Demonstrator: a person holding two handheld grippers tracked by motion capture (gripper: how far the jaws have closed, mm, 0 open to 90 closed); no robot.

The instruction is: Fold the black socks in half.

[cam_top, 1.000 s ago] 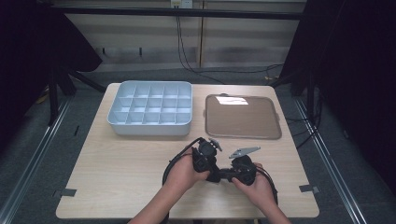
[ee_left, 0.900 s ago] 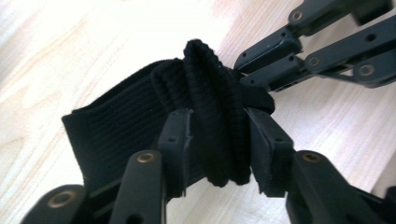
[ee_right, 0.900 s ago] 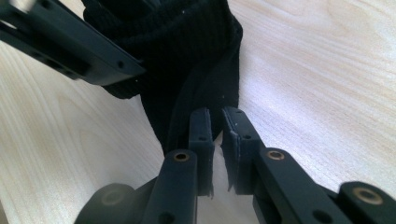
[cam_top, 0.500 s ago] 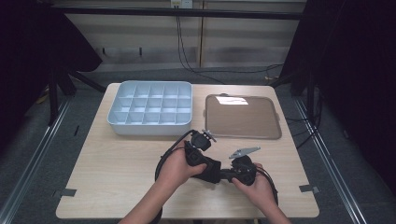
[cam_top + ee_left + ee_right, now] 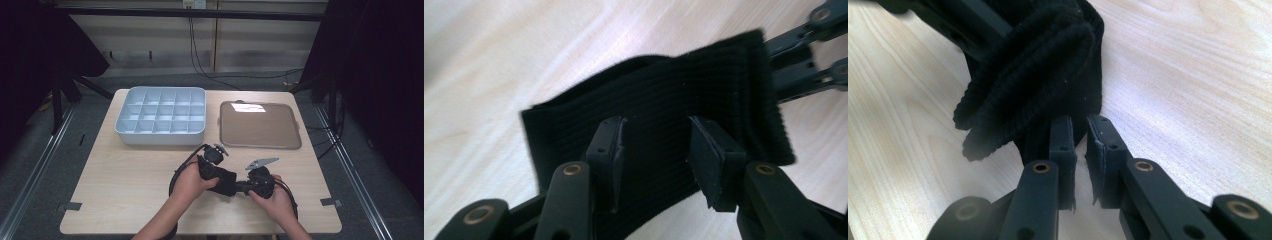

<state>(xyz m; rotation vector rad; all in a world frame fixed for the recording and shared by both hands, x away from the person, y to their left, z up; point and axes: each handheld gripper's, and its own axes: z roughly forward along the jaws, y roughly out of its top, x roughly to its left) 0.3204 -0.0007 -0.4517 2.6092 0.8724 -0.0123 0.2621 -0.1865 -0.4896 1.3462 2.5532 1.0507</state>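
Observation:
A black ribbed cloth, folded in layers, lies on the wooden table between my two grippers. My left gripper comes at it from the left. In the left gripper view the left gripper has its jaws apart over the cloth; they have just been closing a little, the cloth shows in the gap, and the pads are not pressing on it. My right gripper reaches in from the right. In the right gripper view the right gripper is nearly closed, pinching a thin edge of the cloth.
A pale blue compartment bin stands at the back left of the table. To its right lies a flat brown tray. Black cables loop beside both hands near the table's front edge.
My left gripper has shifted slightly left and lower over the cloth, and its jaws stand wider than a second ago. The right gripper has stayed put.

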